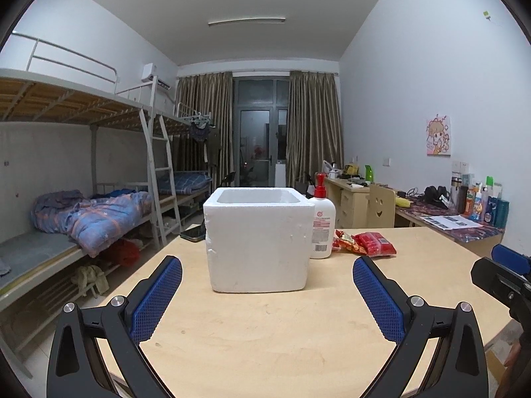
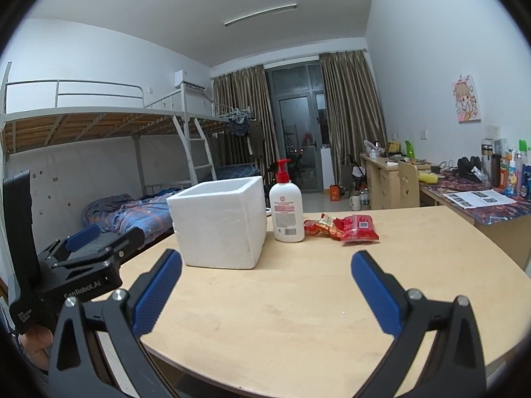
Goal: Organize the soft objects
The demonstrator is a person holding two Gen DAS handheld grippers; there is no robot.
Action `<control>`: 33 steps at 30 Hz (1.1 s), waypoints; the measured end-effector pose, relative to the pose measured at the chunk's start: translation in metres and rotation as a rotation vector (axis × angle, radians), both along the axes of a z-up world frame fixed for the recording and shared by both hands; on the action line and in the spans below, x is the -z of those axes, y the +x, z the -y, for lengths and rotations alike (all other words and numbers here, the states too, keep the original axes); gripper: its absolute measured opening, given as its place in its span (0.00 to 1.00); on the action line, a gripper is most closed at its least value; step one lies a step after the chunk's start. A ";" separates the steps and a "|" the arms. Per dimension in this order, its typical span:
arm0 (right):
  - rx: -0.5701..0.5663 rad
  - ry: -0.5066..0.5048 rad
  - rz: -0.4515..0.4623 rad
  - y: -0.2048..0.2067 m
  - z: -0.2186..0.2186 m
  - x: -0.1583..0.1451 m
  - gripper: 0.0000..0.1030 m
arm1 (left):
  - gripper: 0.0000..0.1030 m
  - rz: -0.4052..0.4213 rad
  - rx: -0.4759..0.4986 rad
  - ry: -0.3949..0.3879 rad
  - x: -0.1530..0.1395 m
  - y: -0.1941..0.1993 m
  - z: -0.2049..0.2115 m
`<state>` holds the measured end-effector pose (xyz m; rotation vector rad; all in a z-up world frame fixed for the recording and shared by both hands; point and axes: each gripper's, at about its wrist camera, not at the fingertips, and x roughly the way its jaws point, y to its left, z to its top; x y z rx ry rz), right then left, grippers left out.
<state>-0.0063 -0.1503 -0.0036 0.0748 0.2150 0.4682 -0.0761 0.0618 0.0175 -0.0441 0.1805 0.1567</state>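
Snack packets (image 2: 343,229), red and crinkled, are lying on the far right part of the counter (image 2: 298,315), just right of a white pump bottle (image 2: 287,214) with a red pump head. A white foam box (image 2: 220,224), open at the top, is standing left of the bottle, touching or nearly touching it; what is lying inside cannot be told from either view. In the left wrist view the same row is showing as box (image 1: 257,240), bottle (image 1: 322,229) and packets (image 1: 368,242), with a dark phone (image 1: 193,232) lying at the counter's far left edge behind the box.

Left gripper (image 1: 267,293) is hovering over the near counter, facing the box, its blue-padded fingers (image 1: 159,301) spread wide and holding nothing. Right gripper (image 2: 265,290) is hovering beside it to the right, its fingers (image 2: 375,293) likewise spread wide and empty, aimed at the bare counter between the box and the packets. Both are well apart from every object.

Judged risks: the task is probably not yet begun, the packets presumably being bound for the box. A reach toward the packets is passing close to the tall bottle, which could tip if clipped. A hard squeeze could crush the packets' contents, and a shallow pinch on slick foil could slip. The light foam box could slide if bumped.
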 end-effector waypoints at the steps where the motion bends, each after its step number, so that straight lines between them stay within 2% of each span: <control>1: -0.001 -0.001 0.003 -0.002 0.000 0.000 1.00 | 1.00 0.001 0.003 0.005 -0.001 -0.002 0.000; 14: 0.004 -0.009 0.012 -0.005 0.000 0.000 1.00 | 1.00 0.000 0.025 0.036 -0.004 -0.007 0.015; 18: 0.000 0.018 -0.001 -0.002 0.005 0.000 1.00 | 1.00 0.000 0.034 0.022 -0.003 -0.011 0.015; 33: -0.014 -0.004 -0.002 -0.005 -0.001 0.002 1.00 | 1.00 -0.018 0.014 0.030 -0.002 -0.006 0.011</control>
